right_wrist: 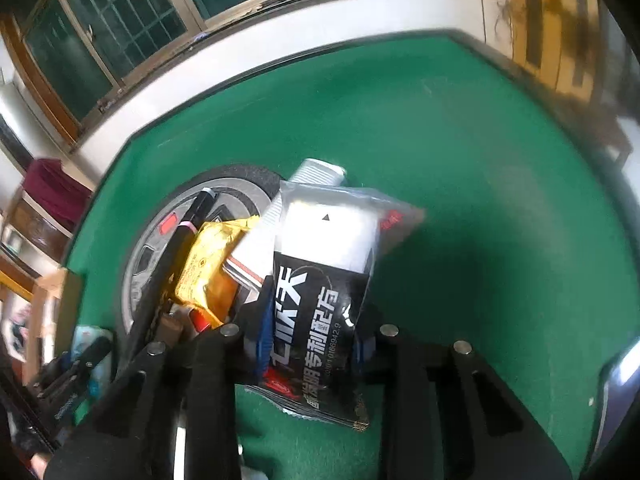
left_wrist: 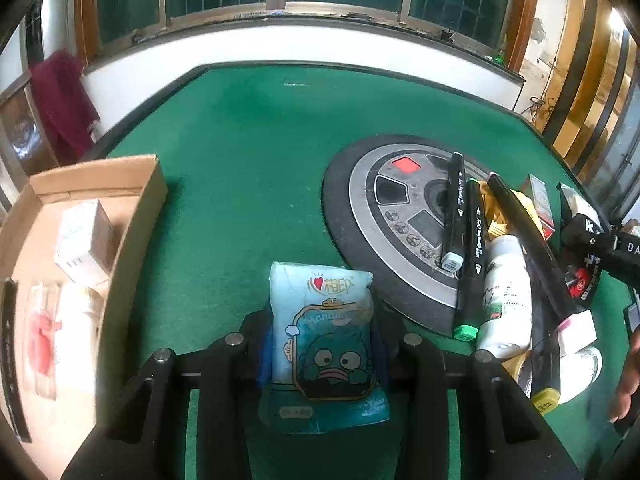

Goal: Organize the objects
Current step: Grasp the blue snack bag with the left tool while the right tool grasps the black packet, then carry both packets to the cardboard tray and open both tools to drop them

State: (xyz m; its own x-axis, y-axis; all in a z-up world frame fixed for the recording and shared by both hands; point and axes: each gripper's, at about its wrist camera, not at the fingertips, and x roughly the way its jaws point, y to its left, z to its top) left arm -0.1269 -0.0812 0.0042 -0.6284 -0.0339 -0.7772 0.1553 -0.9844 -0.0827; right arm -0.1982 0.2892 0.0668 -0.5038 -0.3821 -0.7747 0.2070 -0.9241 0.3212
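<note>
1. Left wrist view: the left gripper (left_wrist: 322, 354) is clenched on a light blue tissue pack (left_wrist: 320, 344) with a cartoon print. The pack stands between the two fingers, above the green table (left_wrist: 248, 152). Its long axis runs away from the camera, along the fingers, and the printed face looks up.

2. I judge this pack to be light and soft; it will give under pressure, and its film wrapper may be a little slippery. The hold across its narrow sides, at the near half, seems sensible.

3. At the left stands an open cardboard box (left_wrist: 152, 196) with a small white carton (left_wrist: 86, 236) already inside. At the right, markers (left_wrist: 456, 216), a white bottle (left_wrist: 506, 292) and other small things lie in a heap, partly on the round control panel (left_wrist: 400, 216).

4. Right wrist view: the right gripper (right_wrist: 308, 334) is closed on a black and white sachet (right_wrist: 320, 276) with large printed characters. The blue pads press its lower part, and it is lifted above the table.

5. The sachet's long axis points away from the camera and leans a little to the right; its clear sealed end is the far one. It looks thin, flexible and light, so the free end may droop or swing. A yellow packet (right_wrist: 208, 256) lies just beside it on the left.
</note>
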